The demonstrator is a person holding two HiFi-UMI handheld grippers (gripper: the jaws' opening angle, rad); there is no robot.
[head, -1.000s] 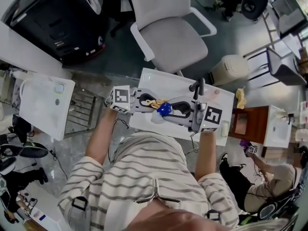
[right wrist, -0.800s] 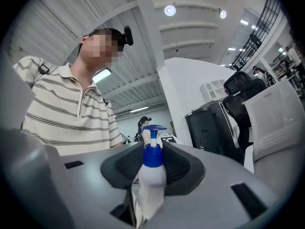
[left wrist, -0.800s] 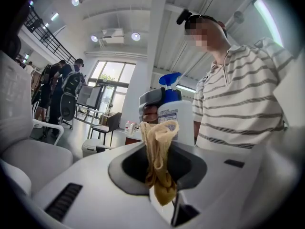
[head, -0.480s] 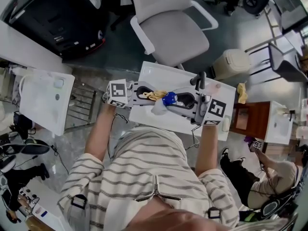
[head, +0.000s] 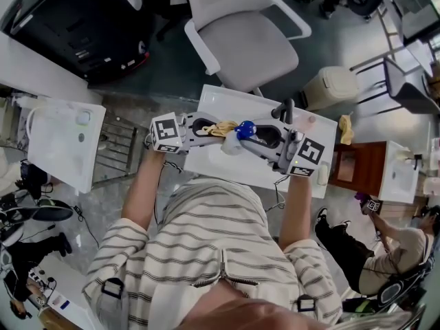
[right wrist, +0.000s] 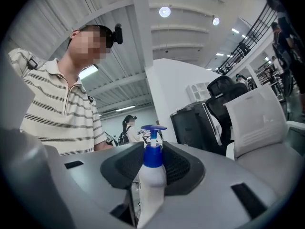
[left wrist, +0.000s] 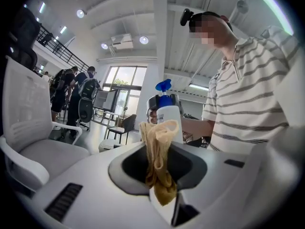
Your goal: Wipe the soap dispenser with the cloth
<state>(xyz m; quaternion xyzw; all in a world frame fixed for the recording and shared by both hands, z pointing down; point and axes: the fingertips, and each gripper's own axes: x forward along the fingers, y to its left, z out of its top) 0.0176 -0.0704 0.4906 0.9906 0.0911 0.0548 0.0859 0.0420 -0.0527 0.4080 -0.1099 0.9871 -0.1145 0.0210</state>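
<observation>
- The left tool [head: 210, 127] is clamped narrow on a tan cloth [left wrist: 160, 162]. The bunched end sticks out past the jaws and a short tail hangs below them.
- The right tool [head: 243, 141] is closed about halfway on the dispenser [right wrist: 151, 178]. It grips the white body low down, leaving the blue pump [head: 245, 128] free at 12 o'clock.
- Both are held in the air over the white table [head: 230, 107], tips facing each other. In the head view the dispenser sits at 3 o'clock of the cloth, just beside it. Whether the cloth is pressing on the bottle I cannot tell.
- The step in hand looks like the wiping itself.
- To do it well, keep the right tool steady and the bottle upright, so the wipe has something firm to push against.
- Lead with the loose bunched end rather than the jaw tips, so fabric meets the plastic and not metal.
- Stroke along the body from the shoulder downward, then turn the bottle a little to present a fresh side.
- Press lightly. A hard sideways push could twist the bottle in its low grip or press the pump down.
</observation>
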